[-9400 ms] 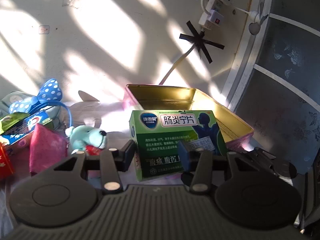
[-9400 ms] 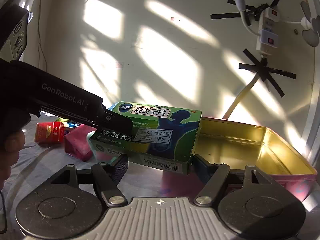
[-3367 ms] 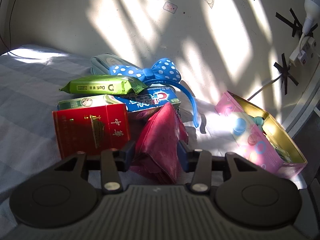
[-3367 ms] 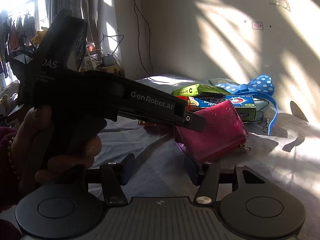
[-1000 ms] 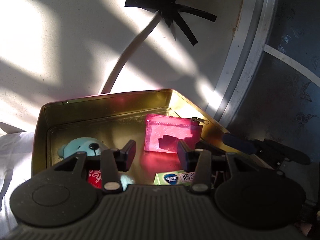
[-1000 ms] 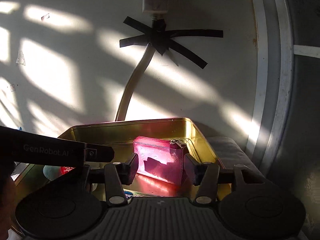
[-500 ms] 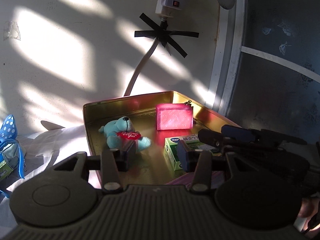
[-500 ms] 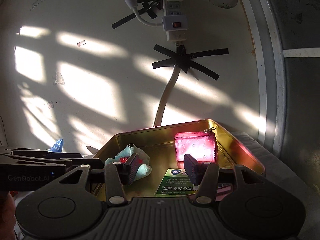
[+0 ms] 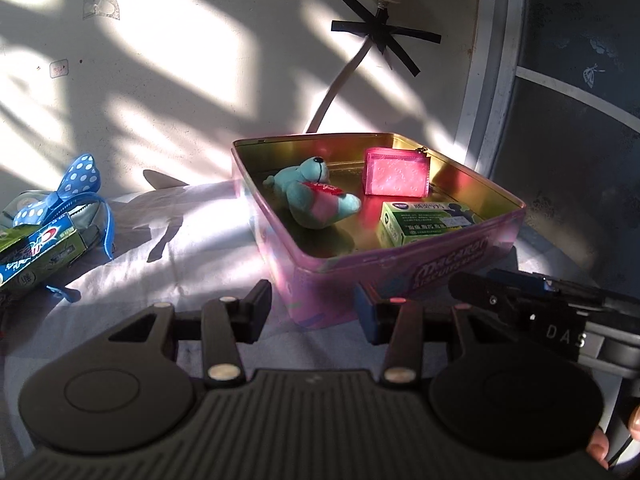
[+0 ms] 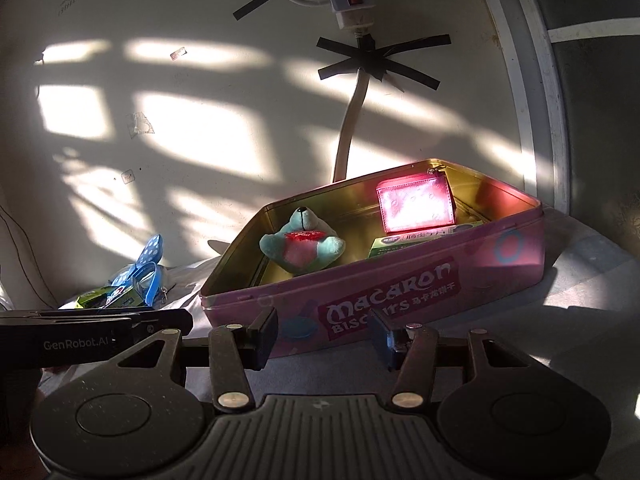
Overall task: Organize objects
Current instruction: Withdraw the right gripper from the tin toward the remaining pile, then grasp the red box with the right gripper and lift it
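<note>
The pink biscuit tin (image 9: 404,276) holds a teal plush bear (image 9: 310,198) at its left, a pink wallet (image 9: 397,177) upright against the far wall, and a green medicine box (image 9: 420,222) near-right. Both the left gripper (image 9: 312,308) and right gripper (image 10: 322,334) hang before the tin's near wall, jaws apart and empty.

Bed (image 9: 192,248), pale sheet, sunlit patches. Pink biscuit tin (image 9: 400,276) rests on it near wall edge, toward right corner. At left, well apart from tin: toothpaste box (image 9: 36,252), blue polka-dot bow headband (image 9: 80,184), grey pouch beneath, in one pile.
</note>
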A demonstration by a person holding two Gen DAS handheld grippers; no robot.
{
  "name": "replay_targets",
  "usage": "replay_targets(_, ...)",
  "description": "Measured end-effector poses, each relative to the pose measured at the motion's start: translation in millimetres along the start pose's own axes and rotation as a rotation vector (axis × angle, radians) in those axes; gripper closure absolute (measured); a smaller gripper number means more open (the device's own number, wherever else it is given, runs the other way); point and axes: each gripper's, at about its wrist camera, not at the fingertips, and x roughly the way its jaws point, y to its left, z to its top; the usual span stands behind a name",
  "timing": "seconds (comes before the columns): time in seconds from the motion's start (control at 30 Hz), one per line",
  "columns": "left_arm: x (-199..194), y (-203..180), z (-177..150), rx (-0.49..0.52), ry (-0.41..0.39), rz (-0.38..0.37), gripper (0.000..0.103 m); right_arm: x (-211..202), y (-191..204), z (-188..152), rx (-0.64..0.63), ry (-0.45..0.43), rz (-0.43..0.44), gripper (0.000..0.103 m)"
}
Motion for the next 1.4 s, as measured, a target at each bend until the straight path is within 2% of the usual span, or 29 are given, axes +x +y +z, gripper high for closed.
replay_targets(0.27, -6.0, 52.3, -32.2, -0.075, 0.062, 0.102, 0.055, 22.6, 58.5, -29.0, -0.101, 0.154, 0.110, 0.054)
replay_targets(0.43, -16.1, 87.0, -50.1, -0.108, 0.069, 0.158, 0.055, 36.3, 91.6, -35.2, -0.165, 0.213, 0.158, 0.054)
replay_targets(0.53, -27.3, 108.6, -61.8, -0.132, 0.052, 0.178, 0.054, 46.8, 113.2, -39.7, -0.196, 0.254, 0.195, 0.054)
replay_targets(0.67, -54.0, 148.1, -78.3, -0.167, -0.010, 0.244, 0.054, 60.9, 147.8, -41.8, -0.254, 0.288, 0.247, 0.054)
replay_targets(0.83, -81.3, 219.8, -76.8, -0.314, -0.059, 0.386, 0.052, 81.8, 194.4, -39.7, -0.314, 0.316, 0.349, 0.054)
replay_targets(0.9, -89.1, 250.7, -74.9, -0.403, -0.061, 0.408, 0.052, 90.8, 218.1, -39.0, -0.370, 0.300, 0.380, 0.054)
replay_targets(0.97, -95.1, 273.8, -75.2, -0.473, -0.064, 0.404, 0.052, 101.3, 240.8, -37.7, -0.415, 0.292, 0.403, 0.054)
replay_targets(1.1, -93.0, 294.9, -76.8, -0.523, -0.046, 0.340, 0.052, 124.8, 282.5, -40.2, -0.483, 0.311, 0.468, 0.054)
replay_targets(1.23, -79.7, 303.2, -74.2, -0.538, -0.024, 0.303, 0.052, 141.5, 314.3, -47.6, -0.564, 0.302, 0.486, 0.051)
replay_targets(1.33, -70.5, 307.6, -68.7, -0.530, -0.028, 0.268, 0.048, 157.7, 330.1, -47.8, -0.562, 0.303, 0.502, 0.046)
replay_targets(1.4, -65.2, 309.7, -65.4, -0.524, -0.025, 0.253, 0.049, 169.0, 334.9, -47.7, -0.554, 0.313, 0.511, 0.044)
